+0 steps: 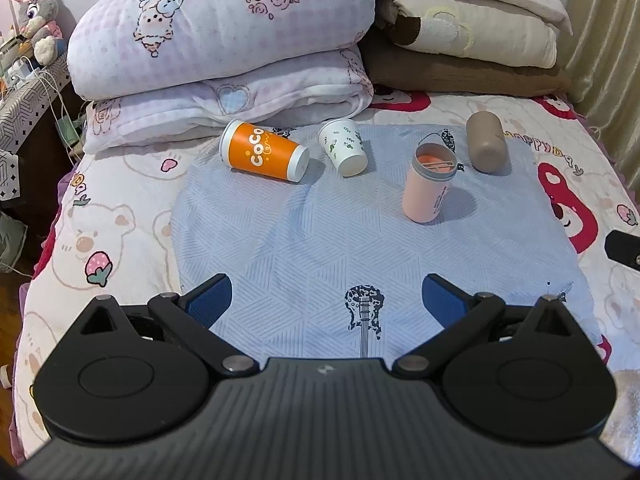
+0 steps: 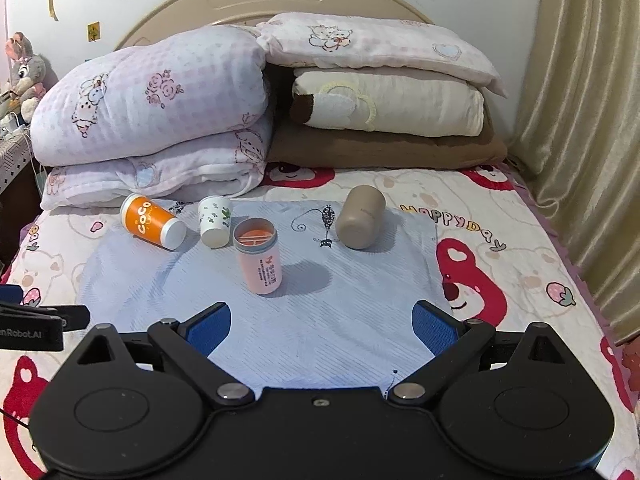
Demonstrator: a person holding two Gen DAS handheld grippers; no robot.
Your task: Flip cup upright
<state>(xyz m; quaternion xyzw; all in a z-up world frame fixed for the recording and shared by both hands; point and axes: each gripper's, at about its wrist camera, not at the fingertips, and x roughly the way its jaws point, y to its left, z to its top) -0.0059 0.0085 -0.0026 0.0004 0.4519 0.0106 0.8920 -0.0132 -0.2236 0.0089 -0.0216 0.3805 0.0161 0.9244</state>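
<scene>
Four cups: I count them on the blue cloth [image 1: 320, 248].
Pink cup [image 1: 429, 184]: upright, mouth open, at my 1 o'clock.
Orange cup [image 1: 264, 151]: on its side, 11 o'clock.
White cup [image 1: 344, 147]: on its side, just beside the orange one.
Brown cup [image 1: 485, 142]: lying down, 2 o'clock.
Left gripper [image 1: 326, 304]: released, grasping nothing.
Right gripper [image 2: 322, 330]: released, grasping nothing.

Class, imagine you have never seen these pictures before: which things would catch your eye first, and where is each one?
Probably the orange cup, lying on its side at the far left of the blue cloth on the bed. Next, the pink cup standing upright mid-cloth, while a white cup and a brown cup lie tipped over. Behind them, folded quilts are stacked against the headboard.
</scene>
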